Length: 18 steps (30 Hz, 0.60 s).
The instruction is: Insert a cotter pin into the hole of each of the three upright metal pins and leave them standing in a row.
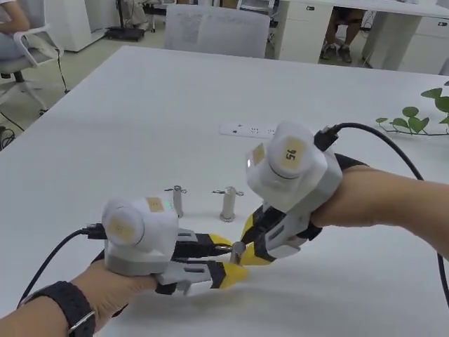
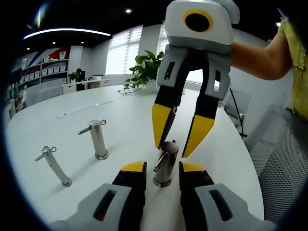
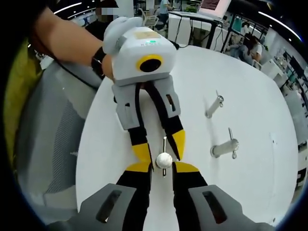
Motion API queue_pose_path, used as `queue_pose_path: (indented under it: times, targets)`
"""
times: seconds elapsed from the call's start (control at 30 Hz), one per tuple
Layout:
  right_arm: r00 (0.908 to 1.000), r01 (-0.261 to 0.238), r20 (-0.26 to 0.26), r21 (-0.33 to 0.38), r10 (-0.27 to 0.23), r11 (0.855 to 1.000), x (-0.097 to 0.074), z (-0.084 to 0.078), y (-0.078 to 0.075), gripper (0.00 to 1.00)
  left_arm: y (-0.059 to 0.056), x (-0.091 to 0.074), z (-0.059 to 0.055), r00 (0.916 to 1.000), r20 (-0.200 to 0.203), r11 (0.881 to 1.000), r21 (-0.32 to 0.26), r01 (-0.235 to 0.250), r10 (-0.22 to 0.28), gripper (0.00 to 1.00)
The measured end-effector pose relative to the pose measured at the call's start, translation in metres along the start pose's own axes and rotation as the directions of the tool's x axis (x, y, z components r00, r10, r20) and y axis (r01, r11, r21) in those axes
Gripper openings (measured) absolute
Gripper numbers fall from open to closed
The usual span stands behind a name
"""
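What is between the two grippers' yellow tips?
An upright metal pin stands there, with a cotter pin at its side. The left gripper view shows it best.

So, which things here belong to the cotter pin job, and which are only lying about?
For the job:
near metal pin, between the left gripper and right gripper
middle metal pin
far metal pin

Just lying about:
power strip
plant
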State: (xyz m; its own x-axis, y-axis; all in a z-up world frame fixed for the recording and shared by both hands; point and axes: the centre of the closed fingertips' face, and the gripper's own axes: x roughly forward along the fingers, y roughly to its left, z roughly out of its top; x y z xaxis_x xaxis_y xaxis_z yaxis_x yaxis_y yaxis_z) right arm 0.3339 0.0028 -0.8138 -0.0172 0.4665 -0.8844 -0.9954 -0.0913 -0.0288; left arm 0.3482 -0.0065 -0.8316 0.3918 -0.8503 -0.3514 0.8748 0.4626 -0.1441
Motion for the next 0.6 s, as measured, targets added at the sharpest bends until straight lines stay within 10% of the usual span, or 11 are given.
queue_pose_path:
  times: [0.6]
  targets:
    - [0.9994, -0.006, 0.034, 0.009, 0.006, 1.000, 0.0104, 0.0020, -0.0041, 0.18, -0.0012, -0.0093, -0.0002, 0.9992, -0.033, 1.000, -0.006, 0.021, -0.021, 0.51]
